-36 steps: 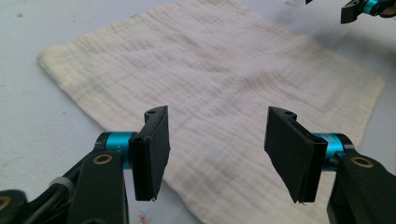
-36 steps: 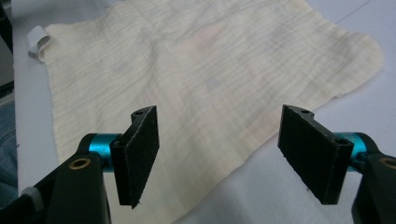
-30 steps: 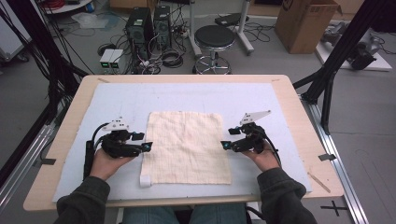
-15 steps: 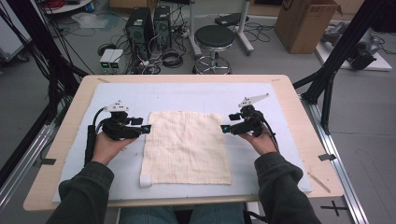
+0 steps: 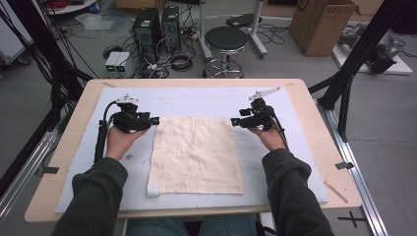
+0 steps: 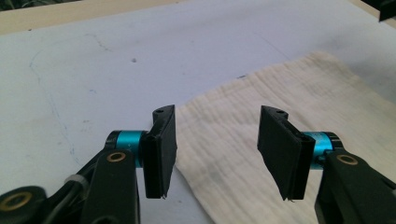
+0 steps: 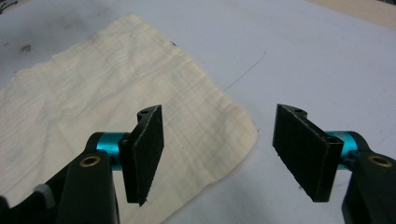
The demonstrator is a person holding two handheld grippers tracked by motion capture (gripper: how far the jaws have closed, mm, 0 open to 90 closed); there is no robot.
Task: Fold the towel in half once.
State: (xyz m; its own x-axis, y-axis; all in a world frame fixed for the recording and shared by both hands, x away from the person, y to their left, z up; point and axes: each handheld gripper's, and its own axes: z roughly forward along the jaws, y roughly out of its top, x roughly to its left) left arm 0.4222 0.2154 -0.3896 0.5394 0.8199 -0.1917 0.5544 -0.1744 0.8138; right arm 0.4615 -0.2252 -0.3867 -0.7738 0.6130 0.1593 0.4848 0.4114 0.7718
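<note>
A: Where is the cloth [image 5: 195, 155]?

B: It lies flat in the middle of the white mat [image 5: 206, 101], which covers the wooden table [image 5: 319, 128]. It is pale yellow and nearly square, with a small white tag at its near left corner.

A: What is beside it?

B: The left gripper [image 5: 153, 120] sits at its far left corner and the right gripper [image 5: 235, 121] at its far right corner. Both point in toward the cloth.

A: Is the left one holding it?

B: No. In the left gripper view its jaws stand apart, with the corner of the cloth [image 6: 243, 135] lying on the mat between them. The pads do not press it. They have just been closing a little.

A: And the right one?

B: Its jaws are apart too. In the right gripper view the cloth's corner [image 7: 140, 93] lies by one jaw, and the other jaw is over bare mat. Nothing is pinched. These jaws have also just been closing a bit.

A: What is past the table?

B: A round stool [image 5: 225, 39] and a brown box [image 5: 322, 24] on the floor.
</note>
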